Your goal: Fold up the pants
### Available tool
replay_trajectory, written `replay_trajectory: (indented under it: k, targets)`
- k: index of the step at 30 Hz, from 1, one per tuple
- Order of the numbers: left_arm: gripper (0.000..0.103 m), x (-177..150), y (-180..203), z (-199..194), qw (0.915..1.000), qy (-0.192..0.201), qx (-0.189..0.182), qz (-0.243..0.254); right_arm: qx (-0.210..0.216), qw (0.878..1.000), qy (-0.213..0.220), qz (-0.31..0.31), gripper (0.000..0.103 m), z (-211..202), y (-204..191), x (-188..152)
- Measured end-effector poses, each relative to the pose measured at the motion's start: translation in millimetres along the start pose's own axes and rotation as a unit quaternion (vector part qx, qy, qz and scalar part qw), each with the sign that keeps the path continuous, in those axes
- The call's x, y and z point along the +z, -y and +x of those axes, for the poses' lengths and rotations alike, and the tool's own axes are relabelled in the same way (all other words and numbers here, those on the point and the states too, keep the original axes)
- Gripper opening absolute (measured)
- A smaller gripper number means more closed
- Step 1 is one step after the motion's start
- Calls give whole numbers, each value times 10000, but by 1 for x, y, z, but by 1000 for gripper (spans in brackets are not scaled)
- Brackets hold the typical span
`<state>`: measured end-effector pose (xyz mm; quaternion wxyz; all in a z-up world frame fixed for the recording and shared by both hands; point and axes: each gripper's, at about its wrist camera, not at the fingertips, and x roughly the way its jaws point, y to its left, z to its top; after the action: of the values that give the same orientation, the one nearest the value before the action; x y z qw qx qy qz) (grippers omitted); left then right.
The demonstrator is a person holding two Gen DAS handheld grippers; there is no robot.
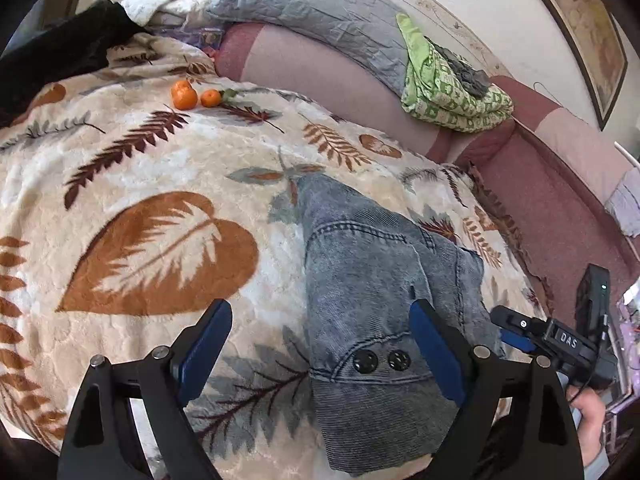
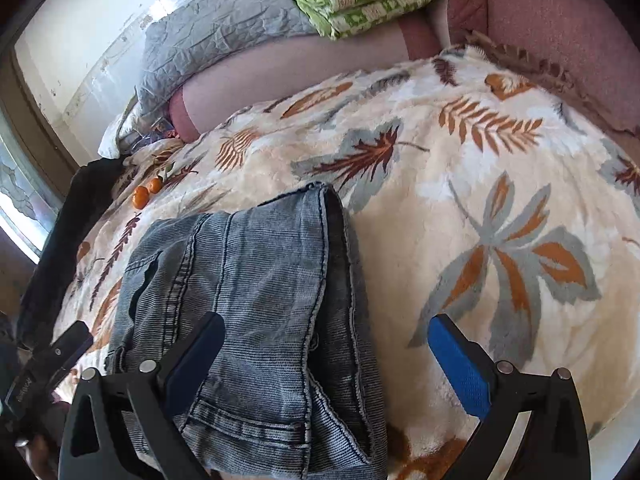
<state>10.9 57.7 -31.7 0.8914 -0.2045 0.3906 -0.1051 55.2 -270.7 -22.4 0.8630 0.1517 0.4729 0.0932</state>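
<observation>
Grey-blue denim pants (image 1: 372, 280) lie folded in a narrow stack on a leaf-patterned blanket (image 1: 160, 184), two black snap buttons facing me. My left gripper (image 1: 322, 322) is open above the pants' near left edge, holding nothing. In the right wrist view the pants (image 2: 264, 280) lie at lower left on the blanket (image 2: 480, 200). My right gripper (image 2: 326, 338) is open over their near right edge, empty. The right gripper also shows in the left wrist view (image 1: 516, 330) at the far right.
Two tangerines (image 1: 194, 95) sit on the blanket at the far side. A grey quilt (image 1: 320, 12) and a green patterned cloth (image 1: 448, 88) lie on the pink sofa back (image 1: 320, 76). A black garment (image 1: 60, 48) lies far left.
</observation>
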Motion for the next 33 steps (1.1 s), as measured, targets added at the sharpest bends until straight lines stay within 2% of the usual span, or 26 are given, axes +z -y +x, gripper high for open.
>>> replay_trajectory:
  k: [3, 8, 10, 13, 15, 17, 19, 28, 33]
  targets:
    - [90, 3, 6, 7, 9989, -273, -381, 1, 348, 9966, -632, 405, 103, 10, 19, 10]
    - [90, 13, 18, 25, 9931, -736, -887, -215, 917, 9856, -1096, 902, 103, 31, 39, 35]
    - [90, 15, 16, 33, 9911, -839, -951, -415, 1043, 9808, -1330, 968, 103, 42, 39, 43]
    - [90, 18, 15, 41, 9907, -896, -860, -561, 1035, 9797, -1512, 816, 102, 49, 29, 50]
    - [90, 22, 17, 48, 9916, -985, -662, -519, 949, 9810, -1584, 588, 93, 53, 19, 48]
    - [90, 23, 19, 56, 9929, -1045, -398, -417, 808, 9828, -1609, 408, 88, 57, 11, 43]
    - [90, 18, 17, 63, 9931, -1077, -303, -347, 666, 9847, -1586, 264, 83, 59, 6, 40]
    - [90, 10, 28, 64, 9959, -872, 181, 130, 169, 9863, -1621, -238, 82, 68, -14, 37]
    - [81, 9, 36, 63, 9952, -810, 343, 435, -44, 9863, -1593, -432, 78, 69, -21, 37]
